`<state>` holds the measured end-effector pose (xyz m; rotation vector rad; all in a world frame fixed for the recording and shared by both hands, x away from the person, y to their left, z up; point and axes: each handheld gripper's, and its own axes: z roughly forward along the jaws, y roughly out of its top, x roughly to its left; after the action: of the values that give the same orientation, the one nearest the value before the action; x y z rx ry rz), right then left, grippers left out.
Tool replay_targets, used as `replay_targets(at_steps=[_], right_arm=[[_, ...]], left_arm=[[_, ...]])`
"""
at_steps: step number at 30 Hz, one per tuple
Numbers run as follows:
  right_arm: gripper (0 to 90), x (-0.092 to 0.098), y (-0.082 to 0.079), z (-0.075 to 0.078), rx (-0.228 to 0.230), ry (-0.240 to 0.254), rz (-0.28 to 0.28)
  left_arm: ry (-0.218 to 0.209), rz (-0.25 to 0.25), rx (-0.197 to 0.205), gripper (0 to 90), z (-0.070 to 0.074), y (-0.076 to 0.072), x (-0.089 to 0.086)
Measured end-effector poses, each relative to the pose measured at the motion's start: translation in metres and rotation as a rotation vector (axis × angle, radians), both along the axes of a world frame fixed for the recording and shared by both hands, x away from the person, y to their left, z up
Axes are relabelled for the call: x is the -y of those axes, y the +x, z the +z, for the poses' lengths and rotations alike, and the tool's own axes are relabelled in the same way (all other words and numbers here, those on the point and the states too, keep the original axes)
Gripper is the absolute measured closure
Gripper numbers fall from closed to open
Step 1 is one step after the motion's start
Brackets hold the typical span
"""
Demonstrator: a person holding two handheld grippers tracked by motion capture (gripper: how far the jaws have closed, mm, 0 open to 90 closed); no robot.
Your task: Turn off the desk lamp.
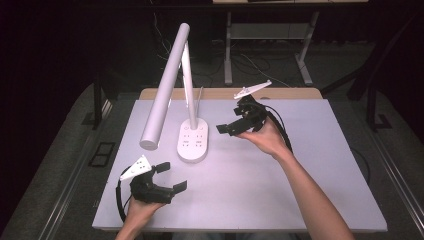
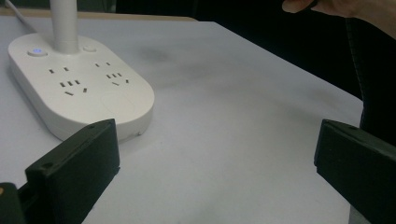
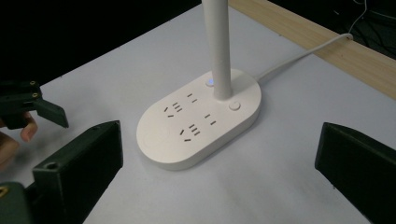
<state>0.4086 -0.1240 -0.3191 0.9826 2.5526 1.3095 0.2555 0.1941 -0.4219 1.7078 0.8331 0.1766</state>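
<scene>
The desk lamp (image 1: 192,135) stood mid-bench w/ its white socket base (image 3: 198,123) flat on the bench (image 1: 300,165), a small lit button (image 3: 211,82) glowing by the stem. Right tongs (image 1: 239,125) hovered just beside the base, spread wide, gripping nothing. Left tongs (image 1: 167,176) were also open & empty, near the front. Imo best approach was one jaw tip straight down on a button, gently, so the base didn't slide
</scene>
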Motion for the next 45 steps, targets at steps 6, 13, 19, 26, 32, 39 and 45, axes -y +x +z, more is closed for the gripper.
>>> replay_targets(at_steps=[6, 13, 19, 26, 32, 39, 45], right_arm=[[0.9, -0.013, 0.014, -0.004, -0.009, 0.001, -0.004], [1.0, -0.024, 0.029, -0.016, -0.022, 0.035, -0.018], [1.0, -0.030, 0.041, -0.032, -0.054, 0.061, -0.033], [13.6, -0.033, 0.049, -0.041, -0.064, 0.094, -0.039], [23.1, -0.038, 0.057, -0.042, -0.079, 0.083, -0.040], [37.7, -0.047, 0.065, -0.047, -0.096, 0.056, -0.044], [58.4, -0.055, 0.075, -0.055, -0.115, 0.049, -0.049]], left_arm=[[-0.002, -0.002, 0.000, 0.0, 0.000, 0.000, -0.001], [0.001, -0.005, 0.008, 0.0, 0.001, 0.000, -0.002], [-0.002, -0.002, 0.005, 0.0, 0.001, 0.000, -0.002], [-0.005, 0.000, 0.004, 0.0, 0.001, 0.001, -0.003], [-0.009, 0.000, 0.003, 0.0, 0.001, 0.001, -0.003], [-0.013, -0.002, 0.003, 0.0, 0.001, 0.001, -0.003], [-0.019, -0.001, 0.001, 0.0, 0.001, 0.001, -0.005]])
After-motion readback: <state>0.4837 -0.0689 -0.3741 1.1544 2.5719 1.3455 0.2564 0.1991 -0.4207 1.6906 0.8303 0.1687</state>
